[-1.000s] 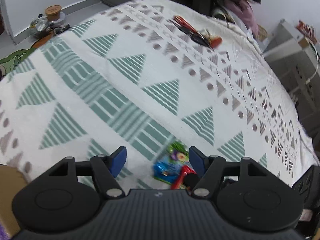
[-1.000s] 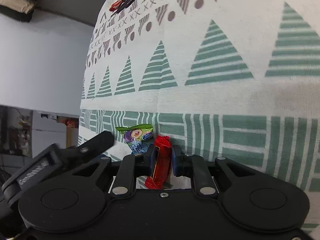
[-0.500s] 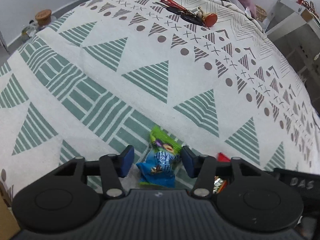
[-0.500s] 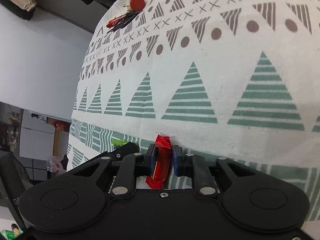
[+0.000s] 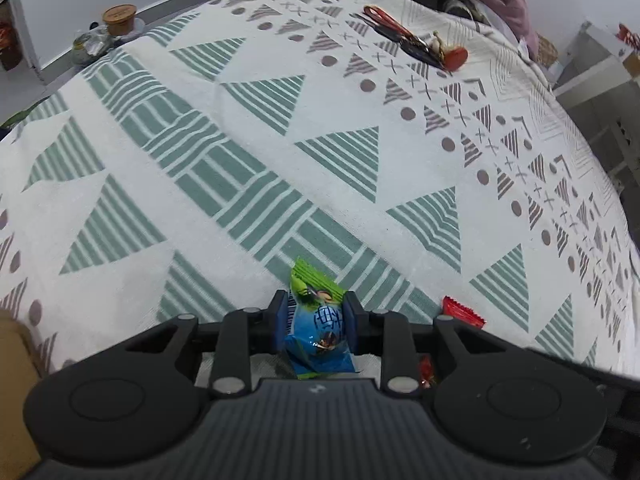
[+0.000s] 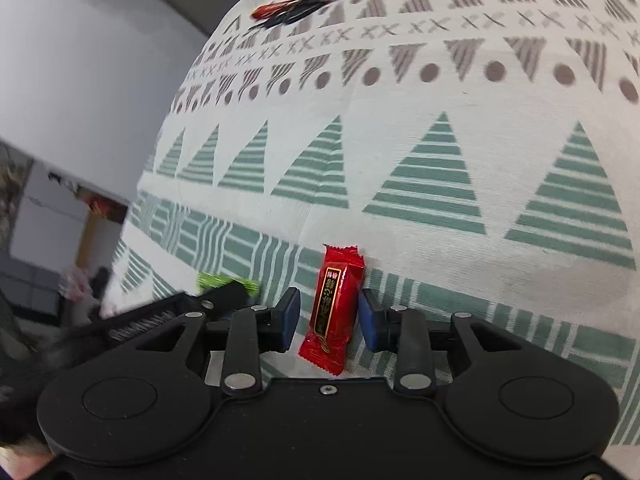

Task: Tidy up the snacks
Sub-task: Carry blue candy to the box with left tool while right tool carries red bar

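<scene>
A blue and green snack packet (image 5: pixel 318 328) lies on the patterned cloth (image 5: pixel 240 140), and my left gripper (image 5: pixel 316 312) is shut on it, its blue pads pressing both sides. Just right of it lies a red snack packet (image 5: pixel 464 314). In the right wrist view that red packet (image 6: pixel 334 304) rests on the cloth between the pads of my right gripper (image 6: pixel 328 312). Those jaws are opening, and a small gap shows on each side of the packet. The green end of the other packet (image 6: pixel 228 282) peeks out at the left, behind a left gripper finger.
A bunch of keys with a red tag (image 5: pixel 412 42) lies at the far side of the cloth. A jar with a wooden lid (image 5: pixel 120 20) stands beyond the far left edge. A white shelf unit (image 5: pixel 600 60) is at the right, and a cardboard box (image 5: pixel 16 360) at the near left.
My left gripper moved over the blue-green packet and shut on it. My right gripper's pads have parted from the red packet, and that view has rolled.
</scene>
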A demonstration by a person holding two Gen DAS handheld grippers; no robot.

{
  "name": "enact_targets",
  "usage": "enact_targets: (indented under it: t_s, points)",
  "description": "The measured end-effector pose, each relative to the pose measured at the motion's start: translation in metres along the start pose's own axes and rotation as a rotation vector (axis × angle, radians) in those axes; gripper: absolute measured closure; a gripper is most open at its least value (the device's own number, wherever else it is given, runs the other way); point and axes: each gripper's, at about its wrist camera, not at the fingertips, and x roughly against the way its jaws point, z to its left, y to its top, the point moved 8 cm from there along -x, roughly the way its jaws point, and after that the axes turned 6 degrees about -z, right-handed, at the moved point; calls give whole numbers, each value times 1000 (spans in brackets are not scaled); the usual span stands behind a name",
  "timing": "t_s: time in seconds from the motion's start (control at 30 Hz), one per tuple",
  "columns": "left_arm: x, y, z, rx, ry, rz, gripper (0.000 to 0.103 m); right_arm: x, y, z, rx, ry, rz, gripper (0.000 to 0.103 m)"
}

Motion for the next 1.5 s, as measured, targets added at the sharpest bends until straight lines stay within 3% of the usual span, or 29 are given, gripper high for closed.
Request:
enact_targets:
  t_s: [0.07,0.23,0.47,0.93,1.27,1.5]
  points:
    - [7,0,2,6,2,-13,75,2,-3,2,50,-26,-11,79]
    - [28,1,12,64,14,-44,75,8,-3,4,59,-19,-10,81]
    - [72,-8,26,135,29,-94,75,22,-9,14,38,37,-14,81]
    - [176,-19,83,242,41,-255,75,74,-32,81,107,158,-80,81]
    - [216,-44,132,282,56,-267,75,103,-59,134,196,194,-111,81]
    - [220,-61,156,324,27,-248,75,113,-75,157,238,194,-124,81]
